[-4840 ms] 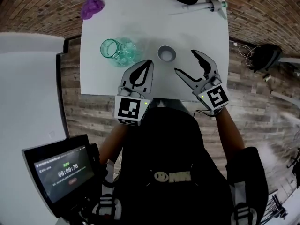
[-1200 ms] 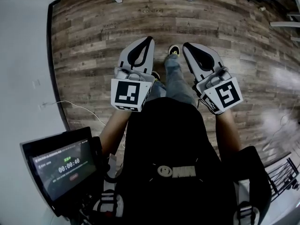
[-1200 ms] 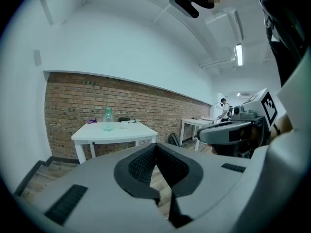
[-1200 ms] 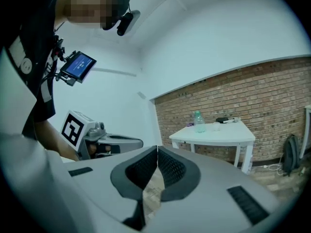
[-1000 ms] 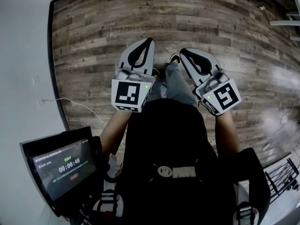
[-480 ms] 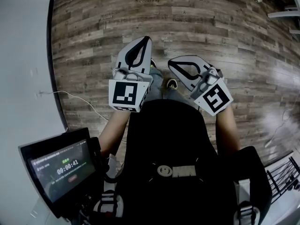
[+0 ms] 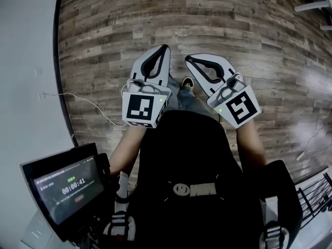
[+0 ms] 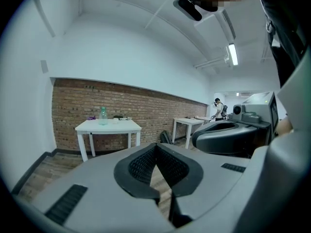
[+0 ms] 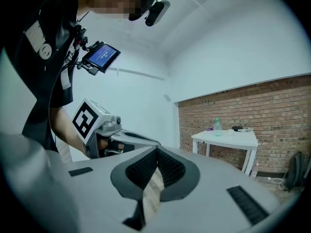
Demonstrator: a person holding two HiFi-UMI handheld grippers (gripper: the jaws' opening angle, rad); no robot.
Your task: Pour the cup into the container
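Container sits on far counter, out of reach; so my left claw, right claw pinched closed, empty, over wood floor.

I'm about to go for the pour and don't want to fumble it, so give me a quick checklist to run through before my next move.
1. Left tongs carrying nothing: ok, shut and empty.
2. Right tongs carrying nothing: ok, shut and empty.
3. White table within reach: not ok, it stands far off by the brick wall.
4. Greenish container upright on the table: ok.
5. Cup on the table: cannot tell, too small to make out at this distance.
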